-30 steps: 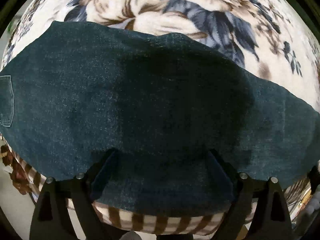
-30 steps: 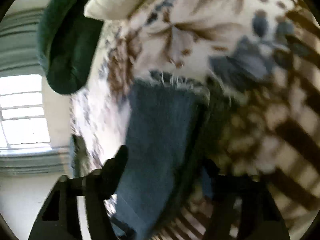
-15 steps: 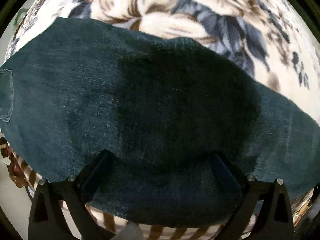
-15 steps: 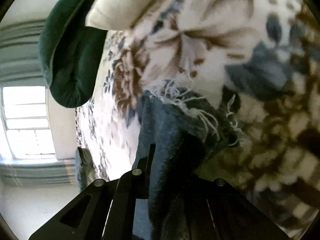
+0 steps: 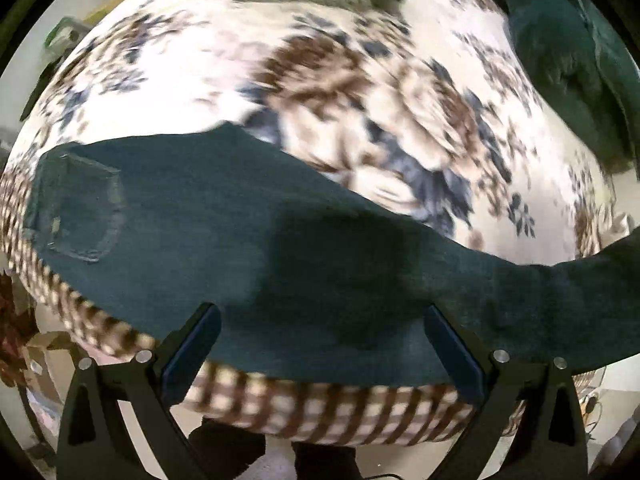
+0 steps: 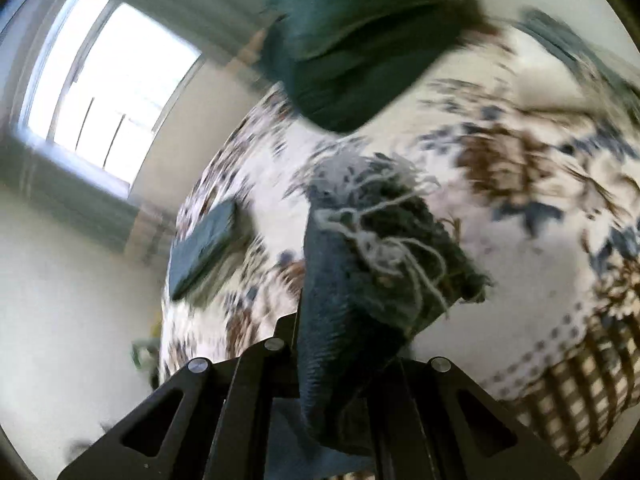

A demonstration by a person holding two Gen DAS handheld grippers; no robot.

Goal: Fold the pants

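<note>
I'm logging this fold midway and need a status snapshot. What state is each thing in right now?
pants: spread flat on the bed, back pocket up, one end rising to the right.
frayed hem: lifted off the bedspread, pinched.
right gripper: shut on the hem.
left gripper: open above the denim.

— Where do the dark blue denim pants [image 5: 256, 240] lie?
— Spread flat along the near edge of the floral bed cover [image 5: 224, 80], back pocket [image 5: 76, 216] facing up at the left.
— And the leg end?
— Its frayed hem [image 6: 384, 240], white threads loose, is raised off the bed, bunched and folded over.
</note>
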